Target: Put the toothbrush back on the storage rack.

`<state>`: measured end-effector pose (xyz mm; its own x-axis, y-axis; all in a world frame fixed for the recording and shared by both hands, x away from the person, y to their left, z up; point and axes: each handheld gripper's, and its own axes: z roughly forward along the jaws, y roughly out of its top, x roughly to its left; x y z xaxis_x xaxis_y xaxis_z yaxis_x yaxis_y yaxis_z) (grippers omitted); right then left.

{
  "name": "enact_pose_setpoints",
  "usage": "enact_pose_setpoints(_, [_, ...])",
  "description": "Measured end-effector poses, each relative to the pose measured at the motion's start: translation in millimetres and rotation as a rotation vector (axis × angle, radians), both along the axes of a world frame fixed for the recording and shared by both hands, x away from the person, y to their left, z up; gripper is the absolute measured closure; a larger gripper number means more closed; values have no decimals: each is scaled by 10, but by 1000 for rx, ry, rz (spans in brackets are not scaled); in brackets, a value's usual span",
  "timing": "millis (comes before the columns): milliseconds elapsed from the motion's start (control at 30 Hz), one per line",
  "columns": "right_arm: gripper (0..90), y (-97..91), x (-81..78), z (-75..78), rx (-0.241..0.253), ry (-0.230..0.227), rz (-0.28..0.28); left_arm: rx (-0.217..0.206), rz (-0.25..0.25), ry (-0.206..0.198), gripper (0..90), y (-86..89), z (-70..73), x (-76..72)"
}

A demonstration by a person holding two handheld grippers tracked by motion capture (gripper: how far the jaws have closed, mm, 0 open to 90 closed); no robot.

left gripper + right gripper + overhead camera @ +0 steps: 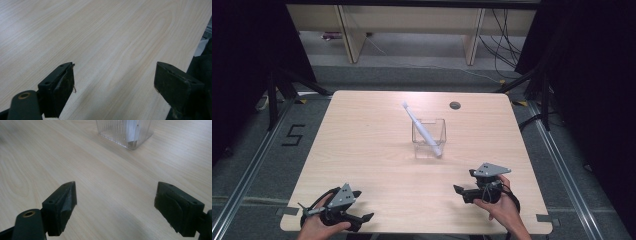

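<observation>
Clear cup point(429, 136) holding toothbrush point(421, 127), beyond right gripper point(462, 191)

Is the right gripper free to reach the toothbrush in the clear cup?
Probably yes: the right gripper is open, and bare table lies between it and the cup, where the toothbrush leans out.

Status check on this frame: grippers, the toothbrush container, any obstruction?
Left gripper and right gripper open, empty, near edge. White toothbrush leaning in clear ribbed plastic cup, mid-table. Wooden table between unobstructed.

Black grippers point(364, 218), grey three-cornered plates, perhaps worn jaws.
</observation>
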<state>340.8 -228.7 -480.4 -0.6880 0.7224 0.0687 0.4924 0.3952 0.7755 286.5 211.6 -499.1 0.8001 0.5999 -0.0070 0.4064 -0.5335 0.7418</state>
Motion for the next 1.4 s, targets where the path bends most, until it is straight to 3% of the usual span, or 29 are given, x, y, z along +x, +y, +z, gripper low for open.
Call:
enact_pose_setpoints(533, [189, -61, -80, -47, -47, -4, 10, 3, 0, 1, 160, -2, -1, -3])
enact_pose_setpoints(867, [185, -86, -144, -61, -30, 24, 15, 4, -1, 0, 160, -1, 1, -1])
enact_pose_setpoints(900, [185, -97, -146, -56, -41, 5, 21, 4, -1, -1, 160, 0, 1, -1])
enact_pose_setpoints(1100, [186, -109, -186, -58, -16, 24, 24, 2, 0, -2, 160, 1, 2, 0])
enact_pose_setpoints(1200, [186, -124, -195, -55, -30, 7, 24, 4, 0, -3, 160, 1, 2, 0])
enact_pose_setpoints(1333, [186, -130, -209, -59, -20, 33, 21, -7, 3, -5, 160, -4, 2, -3])
enact_pose_setpoints(1400, [186, -140, -202, -58, -20, 21, 20, -8, 3, -7, 159, -4, 2, -2])
